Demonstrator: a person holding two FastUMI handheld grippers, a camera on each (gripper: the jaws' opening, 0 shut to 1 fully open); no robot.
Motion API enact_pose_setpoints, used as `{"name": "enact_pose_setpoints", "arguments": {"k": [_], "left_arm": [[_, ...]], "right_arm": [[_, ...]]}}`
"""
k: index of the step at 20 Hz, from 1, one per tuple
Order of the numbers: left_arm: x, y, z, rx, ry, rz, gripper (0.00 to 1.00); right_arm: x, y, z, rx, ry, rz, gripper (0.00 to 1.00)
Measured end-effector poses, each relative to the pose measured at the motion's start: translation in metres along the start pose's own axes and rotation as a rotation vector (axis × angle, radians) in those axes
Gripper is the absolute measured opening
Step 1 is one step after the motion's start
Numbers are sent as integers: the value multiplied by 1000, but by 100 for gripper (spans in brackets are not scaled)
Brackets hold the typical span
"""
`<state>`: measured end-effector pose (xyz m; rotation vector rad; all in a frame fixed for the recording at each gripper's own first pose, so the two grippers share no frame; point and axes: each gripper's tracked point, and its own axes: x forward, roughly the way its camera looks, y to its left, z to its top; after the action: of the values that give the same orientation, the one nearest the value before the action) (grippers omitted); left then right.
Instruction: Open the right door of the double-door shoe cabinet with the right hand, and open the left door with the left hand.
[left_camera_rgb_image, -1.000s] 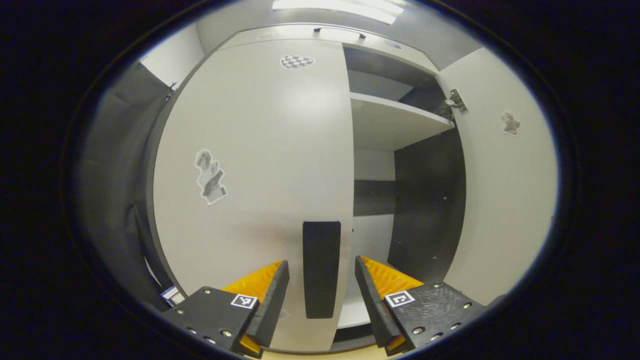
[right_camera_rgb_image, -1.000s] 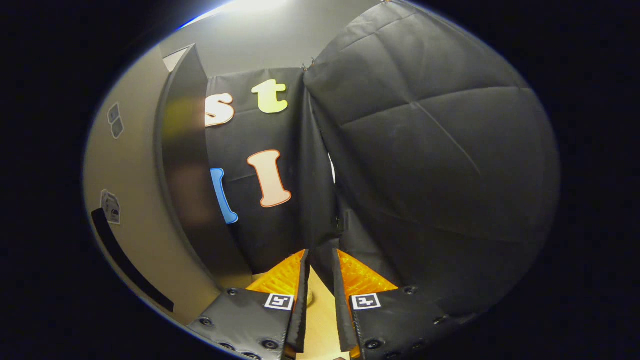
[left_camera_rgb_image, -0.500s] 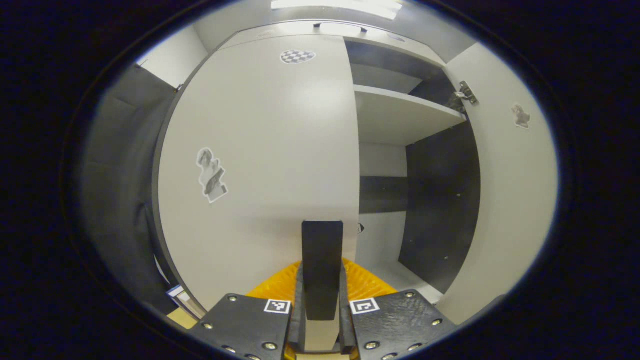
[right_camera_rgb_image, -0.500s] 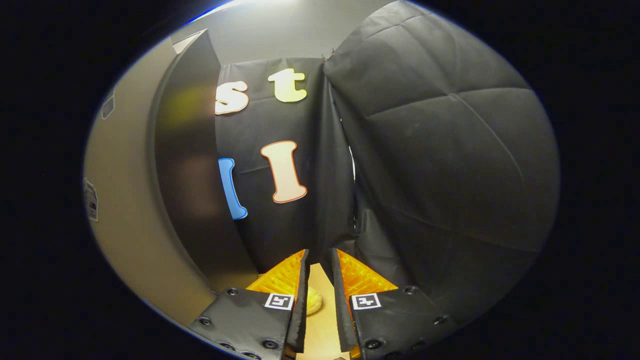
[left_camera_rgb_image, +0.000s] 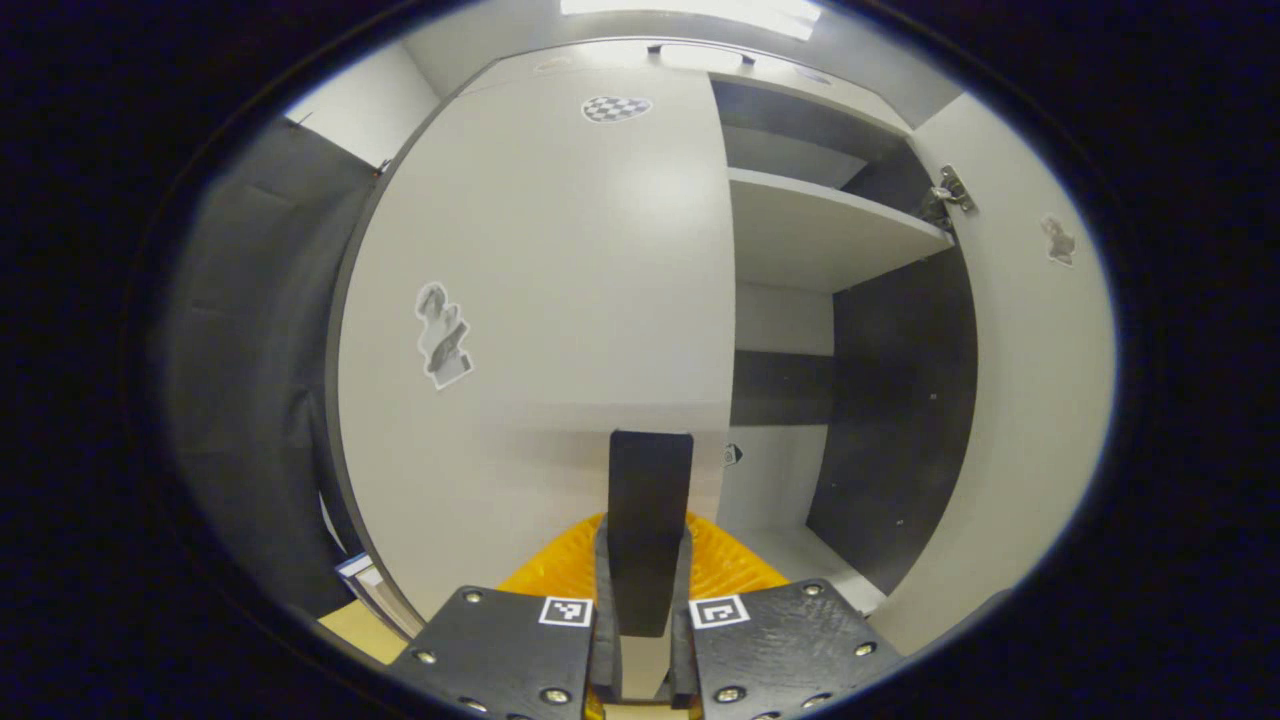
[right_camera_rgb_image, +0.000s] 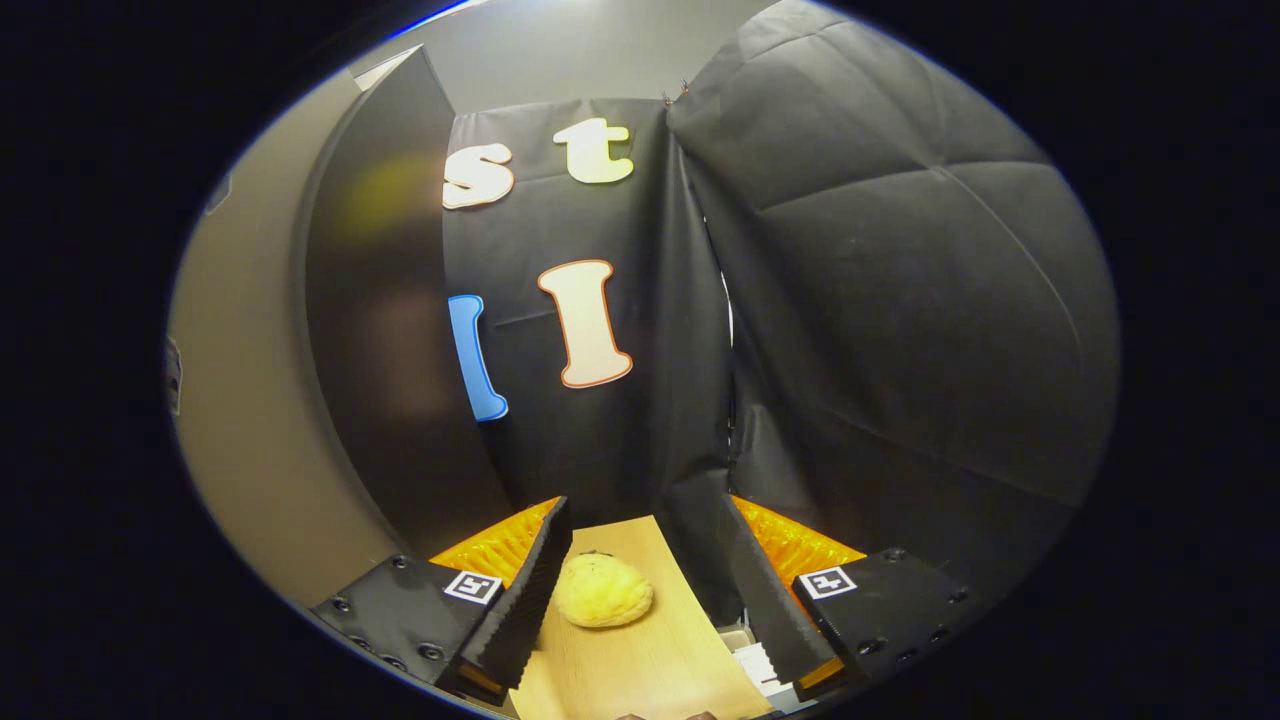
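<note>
In the left gripper view the white left door (left_camera_rgb_image: 560, 300) of the shoe cabinet faces me, its black upright handle (left_camera_rgb_image: 650, 475) near the inner edge. My left gripper (left_camera_rgb_image: 642, 560) is shut on the lower part of that handle, one finger on each side. The right door (left_camera_rgb_image: 1020, 400) stands swung open at the right, showing the shelves (left_camera_rgb_image: 830, 230) inside. In the right gripper view my right gripper (right_camera_rgb_image: 645, 585) is open with nothing between its fingers, and the right door (right_camera_rgb_image: 250, 420) with its dark edge (right_camera_rgb_image: 380, 350) stands off to the left.
A yellow lumpy object (right_camera_rgb_image: 603, 590) lies on a wooden surface (right_camera_rgb_image: 640, 670) just beyond the right gripper's fingers. Black padded cloth (right_camera_rgb_image: 900, 300) walls the booth ahead and to the right. Dark cloth (left_camera_rgb_image: 260, 400) also hangs left of the cabinet.
My left gripper went from open around the handle to shut on it. My right gripper opened and turned further away from the right door, and the yellow object came into sight.
</note>
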<state>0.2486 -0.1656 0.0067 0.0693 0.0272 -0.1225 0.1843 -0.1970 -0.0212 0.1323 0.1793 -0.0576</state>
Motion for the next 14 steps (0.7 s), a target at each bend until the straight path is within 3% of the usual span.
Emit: {"name": "enact_pose_setpoints", "arguments": {"k": [1, 2, 3, 8, 14], "left_arm": [[-2, 1, 0, 9, 1, 8, 21], [-3, 2, -1, 13, 4, 13, 21], [-4, 2, -1, 11, 9, 13, 22], [-7, 6, -1, 5, 28, 20, 19], [-8, 3, 1, -30, 45, -41, 19]], "right_arm": [[0, -3, -2, -6, 4, -9, 85], [-1, -5, -4, -10, 8, -17, 94], [-3, -6, -3, -17, 5, -23, 96], [-6, -2, -8, 10, 6, -31, 100], [-42, 10, -11, 18, -6, -65, 98]]}}
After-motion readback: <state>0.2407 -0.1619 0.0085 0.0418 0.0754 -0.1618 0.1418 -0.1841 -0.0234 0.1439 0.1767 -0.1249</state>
